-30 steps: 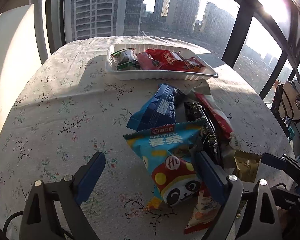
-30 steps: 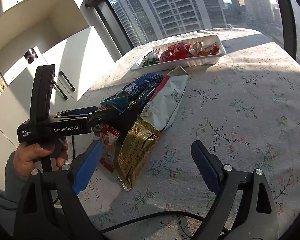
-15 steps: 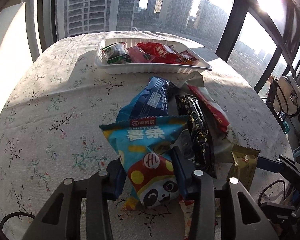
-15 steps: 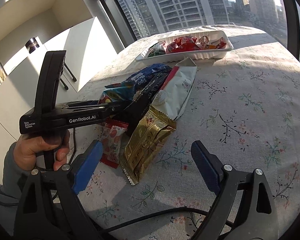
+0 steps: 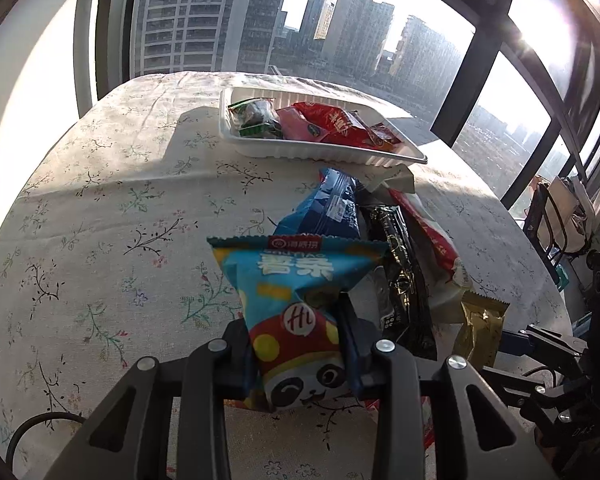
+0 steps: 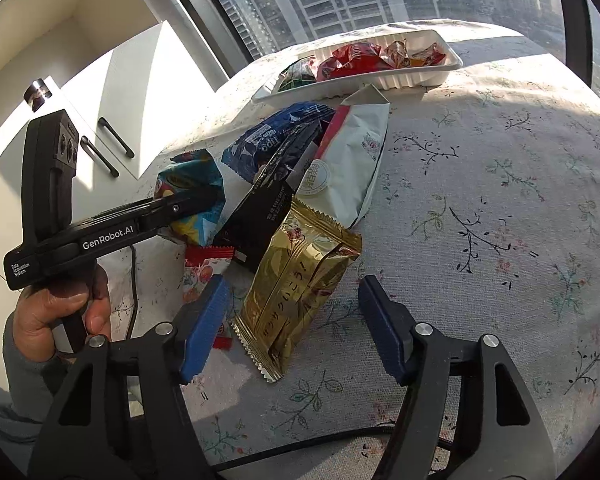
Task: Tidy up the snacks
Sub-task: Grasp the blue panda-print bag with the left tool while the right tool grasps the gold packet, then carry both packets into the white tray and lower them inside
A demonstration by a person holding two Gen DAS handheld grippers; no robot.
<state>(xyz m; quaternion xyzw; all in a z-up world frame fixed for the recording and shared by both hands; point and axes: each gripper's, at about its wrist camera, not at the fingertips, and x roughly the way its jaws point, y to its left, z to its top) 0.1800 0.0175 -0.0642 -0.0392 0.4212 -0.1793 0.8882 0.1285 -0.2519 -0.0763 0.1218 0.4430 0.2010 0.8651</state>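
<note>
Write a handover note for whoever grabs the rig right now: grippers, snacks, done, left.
Left gripper: jaws closing on the blue panda snack bag, pads already pressing its lower half.
Right gripper: jaws closing, gold packet between them but not yet touched.
White tray at the far side of the table holds several red and green packets.
Left to do: the blue bag, gold packet, dark blue bag, black bar, white pouch and small red packet are not yet in the tray.

A light-blue panda snack bag (image 5: 296,312) stands pinched and crumpled at the near end of a snack heap: dark-blue packet (image 5: 332,212), black bar (image 5: 400,276), white-and-red pouch (image 6: 352,160), gold packet (image 6: 300,288). White tray (image 5: 312,152) of snacks by the surface's far edge.
</note>
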